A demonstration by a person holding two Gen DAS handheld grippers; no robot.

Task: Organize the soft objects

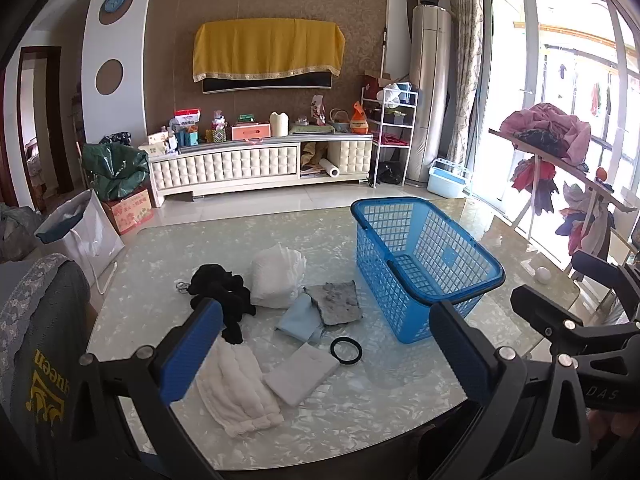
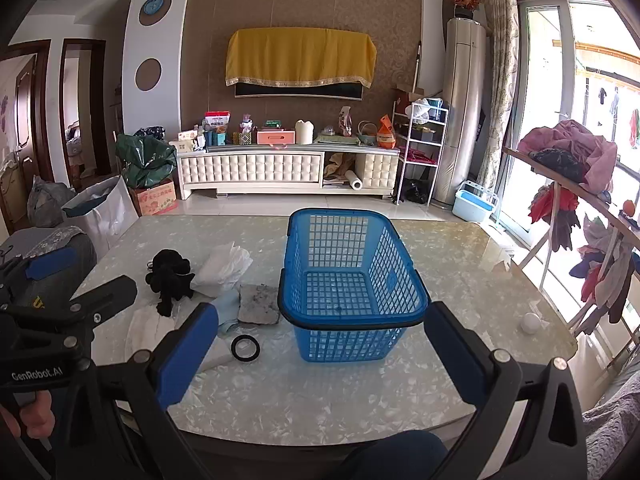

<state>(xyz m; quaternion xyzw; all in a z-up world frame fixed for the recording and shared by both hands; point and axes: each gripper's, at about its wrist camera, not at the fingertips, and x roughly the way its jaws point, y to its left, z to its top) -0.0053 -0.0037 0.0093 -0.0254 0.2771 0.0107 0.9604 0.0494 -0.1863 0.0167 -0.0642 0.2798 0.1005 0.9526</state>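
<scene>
An empty blue plastic basket (image 1: pixel 424 264) (image 2: pixel 348 280) stands on the marble table (image 1: pixel 360 408). Left of it lie soft things: a black cloth (image 1: pixel 224 296) (image 2: pixel 170 278), a white bundle (image 1: pixel 278 278) (image 2: pixel 224 268), a grey rag (image 1: pixel 334 302) (image 2: pixel 259 304), a light blue cloth (image 1: pixel 298 320), a white quilted towel (image 1: pixel 236 388), a white pad (image 1: pixel 302 372) and a black ring (image 1: pixel 346 351) (image 2: pixel 245 348). My left gripper (image 1: pixel 324 360) is open and empty above the near pile. My right gripper (image 2: pixel 320 356) is open and empty in front of the basket.
A small white ball (image 2: pixel 530 323) sits near the table's right edge. A chair back with grey cover (image 1: pixel 44 320) stands at the left. A clothes rack (image 2: pixel 580 216) stands to the right. A TV cabinet (image 2: pixel 288 168) lines the far wall.
</scene>
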